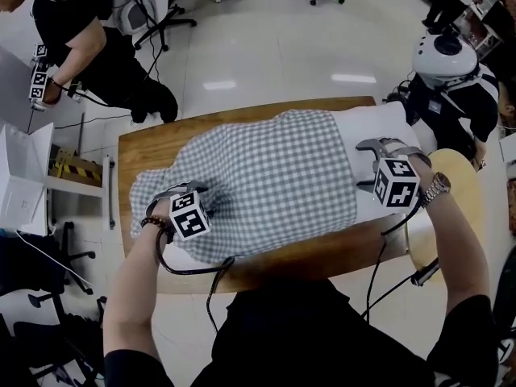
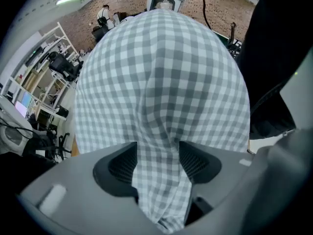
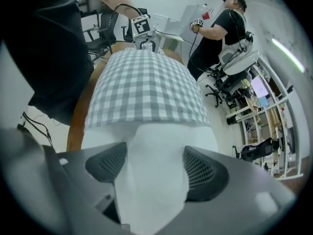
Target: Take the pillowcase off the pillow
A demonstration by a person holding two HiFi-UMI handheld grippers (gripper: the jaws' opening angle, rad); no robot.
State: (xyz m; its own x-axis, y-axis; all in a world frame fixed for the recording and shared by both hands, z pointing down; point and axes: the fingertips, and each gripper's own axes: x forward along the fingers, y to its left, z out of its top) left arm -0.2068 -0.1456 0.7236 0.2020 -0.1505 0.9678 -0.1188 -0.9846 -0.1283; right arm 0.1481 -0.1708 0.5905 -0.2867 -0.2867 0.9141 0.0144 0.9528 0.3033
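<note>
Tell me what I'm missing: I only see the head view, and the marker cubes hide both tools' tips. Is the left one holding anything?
Observer: Yes. In the left gripper view, the fingers of the left gripper pinch a bunched fold of the checked pillowcase.
Operator: And the right one?
Observer: In its own view, the fingers of the right gripper squeeze the bare white pillow, just outside the pillowcase's open edge.
Operator: Do they touch the checks too?
Observer: No, only white pillow lies between those fingers.
</note>
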